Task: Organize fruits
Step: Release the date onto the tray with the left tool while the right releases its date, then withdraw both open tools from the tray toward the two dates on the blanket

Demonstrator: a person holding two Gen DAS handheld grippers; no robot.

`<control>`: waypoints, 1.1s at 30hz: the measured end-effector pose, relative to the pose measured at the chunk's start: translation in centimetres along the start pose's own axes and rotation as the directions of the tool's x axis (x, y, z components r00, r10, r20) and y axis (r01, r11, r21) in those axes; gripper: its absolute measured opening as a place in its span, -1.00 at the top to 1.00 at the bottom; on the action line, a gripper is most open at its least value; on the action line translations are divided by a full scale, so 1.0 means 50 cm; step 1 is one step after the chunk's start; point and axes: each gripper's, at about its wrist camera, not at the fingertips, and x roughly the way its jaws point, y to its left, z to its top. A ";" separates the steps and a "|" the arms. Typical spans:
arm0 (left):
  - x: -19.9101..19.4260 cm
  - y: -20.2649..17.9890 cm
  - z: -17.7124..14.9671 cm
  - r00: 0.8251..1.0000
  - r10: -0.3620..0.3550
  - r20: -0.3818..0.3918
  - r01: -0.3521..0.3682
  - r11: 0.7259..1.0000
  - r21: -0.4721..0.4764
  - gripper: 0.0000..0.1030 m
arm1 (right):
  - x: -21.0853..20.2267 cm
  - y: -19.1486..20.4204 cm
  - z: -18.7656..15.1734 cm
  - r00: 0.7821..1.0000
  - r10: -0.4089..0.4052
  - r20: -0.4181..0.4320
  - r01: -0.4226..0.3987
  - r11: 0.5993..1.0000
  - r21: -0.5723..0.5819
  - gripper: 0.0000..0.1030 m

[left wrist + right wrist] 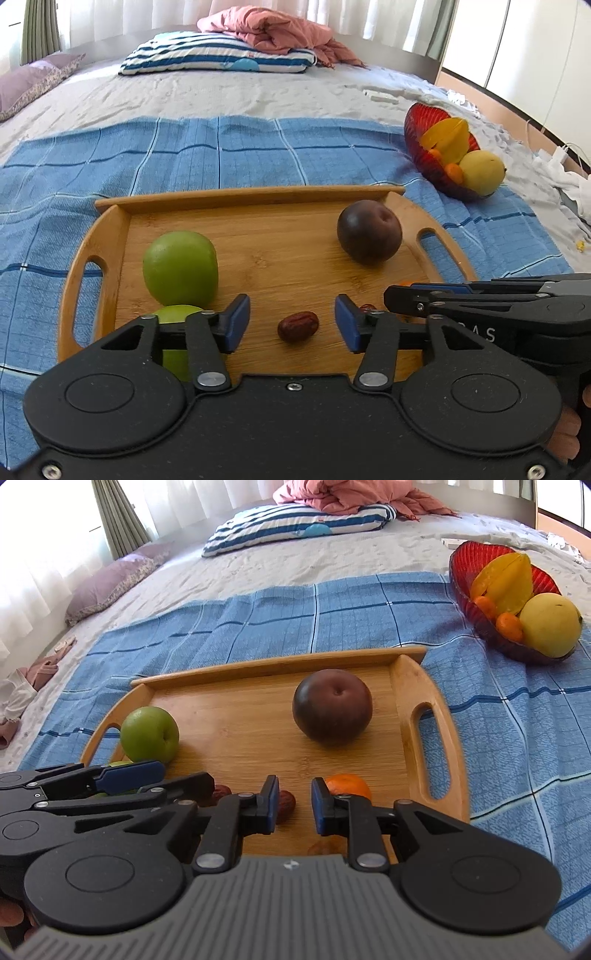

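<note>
On the left of the wooden tray (pixel 122 236) stand two green apples (pixel 180 267), one behind the other. The left gripper (pixel 291 325) hangs low over the tray's near part with its jaws apart; a red date (pixel 298 326) lies on the wood between them, and the pads do not touch it. If these jaws close a little off centre, the small date can slip out and roll toward the apples. Further right, a dark plum (pixel 369 232) rests alone near the right handle.

The right gripper (pixel 294 805) is just beside the left one, its jaws only a little apart and holding nothing. A second date (pixel 286 800) sits behind its left pad and a small orange (pixel 349 785) behind its right pad. The two tools are so near that one may knock the other, or push the orange.

The red bowl (pixel 465 590) with the remaining fruits lies well apart on the blue cloth (pixel 258 616).

The left view shows the date between the open jaws. Only the right view shows the orange clearly; in the left view the right gripper nearly hides it.
</note>
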 end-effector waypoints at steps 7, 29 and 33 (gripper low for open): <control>-0.065 -0.009 -0.029 0.999 0.003 0.051 -0.004 0.999 0.035 -0.45 | -0.049 -0.009 -0.026 0.999 0.004 0.049 -0.004 1.000 -0.001 0.02; -0.254 -0.010 -0.214 0.983 -0.038 0.181 0.023 0.996 0.086 -0.81 | -0.171 0.034 -0.192 0.970 0.031 0.239 -0.011 0.996 -0.087 -0.61; -0.267 -0.001 -0.244 0.982 -0.048 0.184 0.036 0.997 0.070 -0.84 | -0.188 0.045 -0.226 0.959 0.030 0.282 0.004 0.993 -0.118 -0.70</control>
